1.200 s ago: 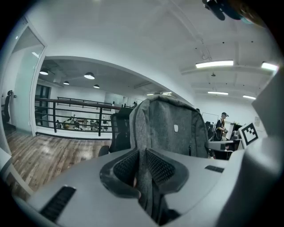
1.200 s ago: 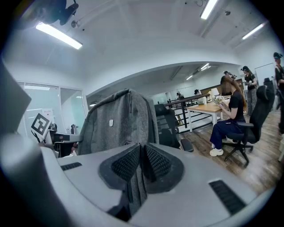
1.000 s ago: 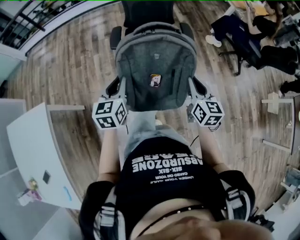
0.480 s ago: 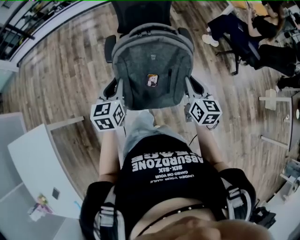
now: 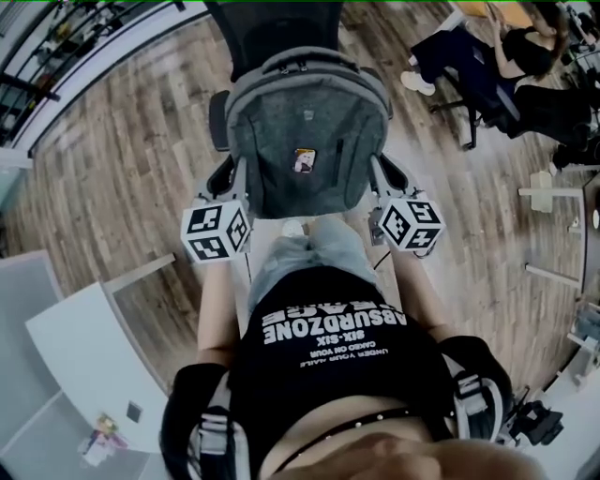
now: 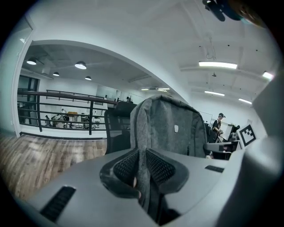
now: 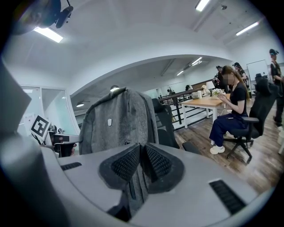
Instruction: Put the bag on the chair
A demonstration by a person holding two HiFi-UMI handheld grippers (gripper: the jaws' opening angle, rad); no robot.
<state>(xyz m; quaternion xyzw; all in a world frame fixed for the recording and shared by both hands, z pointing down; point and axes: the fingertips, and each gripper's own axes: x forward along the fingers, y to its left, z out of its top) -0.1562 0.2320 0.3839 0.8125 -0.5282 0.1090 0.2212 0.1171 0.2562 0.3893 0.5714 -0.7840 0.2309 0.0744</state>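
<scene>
A grey backpack [image 5: 305, 131] hangs upright between my two grippers, in front of a black office chair [image 5: 272, 23] whose armrest [image 5: 217, 105] shows beside the bag's left side. My left gripper [image 5: 241, 176] is shut on the bag's left edge, and in the left gripper view the padded jaws pinch grey fabric [image 6: 143, 173] with the chair [image 6: 116, 131] behind the bag. My right gripper [image 5: 377, 176] is shut on the bag's right edge; its jaws squeeze the bag's fabric [image 7: 141, 166]. The chair seat is hidden under the bag.
A white desk [image 5: 89, 361] stands at the lower left on the wooden floor. A seated person [image 5: 492, 66] on another chair is at the upper right, beside a wooden table [image 7: 208, 101]. A black railing [image 5: 56, 42] runs along the upper left.
The person has stepped forward: the white desk and floor slide down and left in the view. The bag stays held by both grippers, a little closer to the chair.
</scene>
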